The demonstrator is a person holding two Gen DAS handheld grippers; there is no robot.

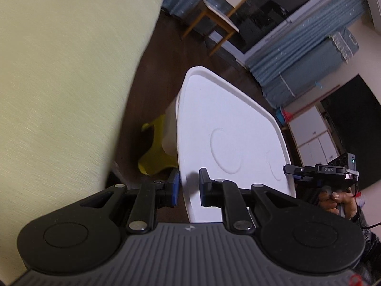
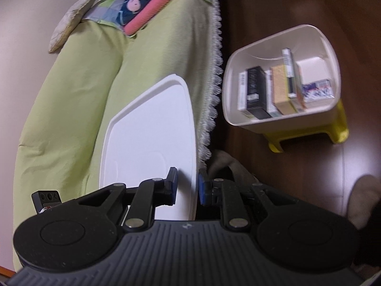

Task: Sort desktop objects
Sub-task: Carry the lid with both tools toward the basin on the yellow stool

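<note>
Now my left tongs (image 1: 188, 187) straddle the near edge of the white tray (image 1: 228, 128), pads on either side of its rim, though I cannot tell whether they pinch it. My right tongs (image 2: 188, 187) straddle the opposite edge likewise. Dark floor (image 2: 273, 4) lies open beyond the fringed green sofa cover (image 2: 147, 54). Well apart from the tray, a cream bin (image 2: 331, 54) sits on a yellow stool (image 2: 338, 131), holding several small boxes (image 2: 281, 88) standing upright side by side.
</note>
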